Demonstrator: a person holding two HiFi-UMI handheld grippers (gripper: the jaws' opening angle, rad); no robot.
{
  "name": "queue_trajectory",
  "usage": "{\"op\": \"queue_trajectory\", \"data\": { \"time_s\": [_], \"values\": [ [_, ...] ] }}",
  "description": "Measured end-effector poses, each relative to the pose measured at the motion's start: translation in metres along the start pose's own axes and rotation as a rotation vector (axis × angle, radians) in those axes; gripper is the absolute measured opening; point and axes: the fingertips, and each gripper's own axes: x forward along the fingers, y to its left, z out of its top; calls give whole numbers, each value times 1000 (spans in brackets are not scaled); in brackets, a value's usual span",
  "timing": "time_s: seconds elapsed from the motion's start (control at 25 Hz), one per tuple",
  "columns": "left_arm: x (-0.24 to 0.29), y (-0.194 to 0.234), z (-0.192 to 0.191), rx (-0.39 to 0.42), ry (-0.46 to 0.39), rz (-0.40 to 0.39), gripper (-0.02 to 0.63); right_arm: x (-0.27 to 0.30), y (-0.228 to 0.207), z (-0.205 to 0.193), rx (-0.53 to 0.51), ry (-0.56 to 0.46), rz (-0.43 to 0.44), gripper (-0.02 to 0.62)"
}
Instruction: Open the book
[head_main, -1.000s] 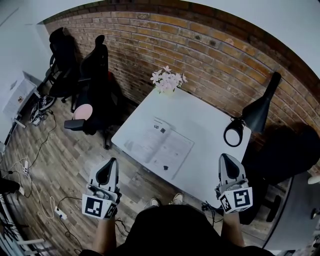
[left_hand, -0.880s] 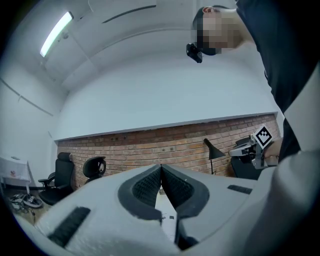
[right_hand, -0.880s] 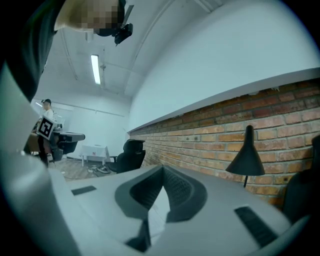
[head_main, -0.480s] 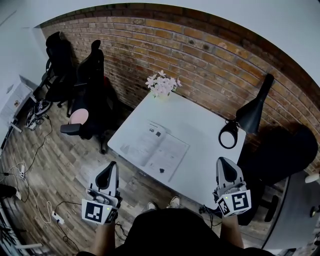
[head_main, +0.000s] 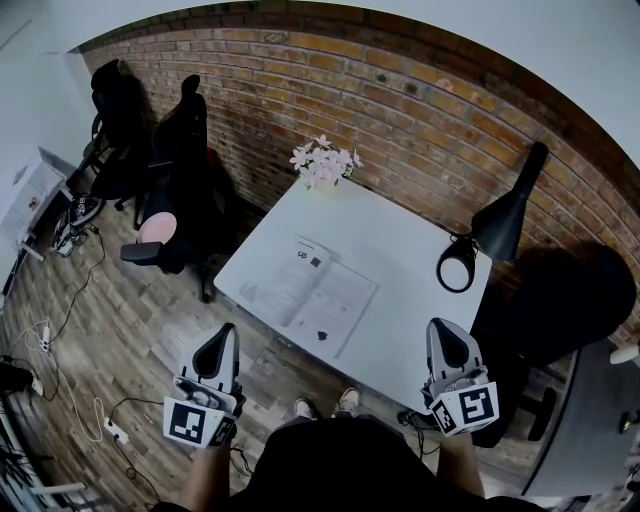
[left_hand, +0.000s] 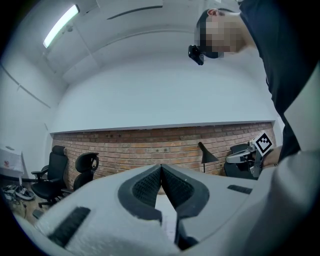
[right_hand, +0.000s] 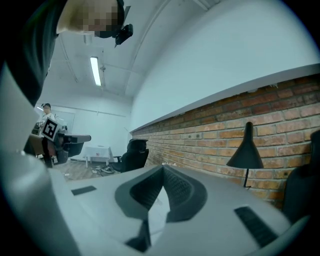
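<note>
The book (head_main: 311, 292) lies open and flat on the white table (head_main: 400, 250), its pages showing, near the table's left front edge. My left gripper (head_main: 217, 345) hangs over the wooden floor, short of the table and apart from the book, jaws shut with nothing in them. My right gripper (head_main: 446, 338) hovers at the table's near right corner, also shut and holding nothing. In the left gripper view the tips of the left gripper (left_hand: 161, 167) meet; in the right gripper view the tips of the right gripper (right_hand: 162, 168) meet too. Both point roughly level toward the brick wall.
A vase of pale flowers (head_main: 323, 162) stands at the table's far corner. A black desk lamp (head_main: 490, 241) sits on the right side. Two black office chairs (head_main: 175, 170) stand left of the table. Cables and a power strip (head_main: 112, 428) lie on the floor at left.
The whole scene has shifted slightly in the head view as the head moved. Both grippers stay shut and near the same places; the book is unchanged.
</note>
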Motion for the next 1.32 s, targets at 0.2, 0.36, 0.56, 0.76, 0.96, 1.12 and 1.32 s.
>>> {"op": "queue_trajectory", "data": {
  "time_s": [0.2,0.36,0.56,0.76,0.96,1.12,1.32],
  "values": [
    [-5,-6,-2,-6,10,9,23,-7,-1,-2,-9,0,1,14],
    [-10,-9,-2,-2,-6,27,23,-13,0,-8,-19,1,12,14],
    [-14,-14,-4,-5,-1,48,23,-17,-4,-14,-7,4,17,14],
    [-18,-15,-3,0,8,59,23,-18,-2,-17,-4,2,25,14],
    [-18,-15,-4,-5,8,64,23,-17,-2,-15,-4,-7,27,14],
    [-16,-18,-3,-3,2,54,23,-20,0,-16,-8,-2,30,14],
    [-11,-22,-5,2,2,41,23,-23,-6,-17,1,1,19,14]
  ]
}}
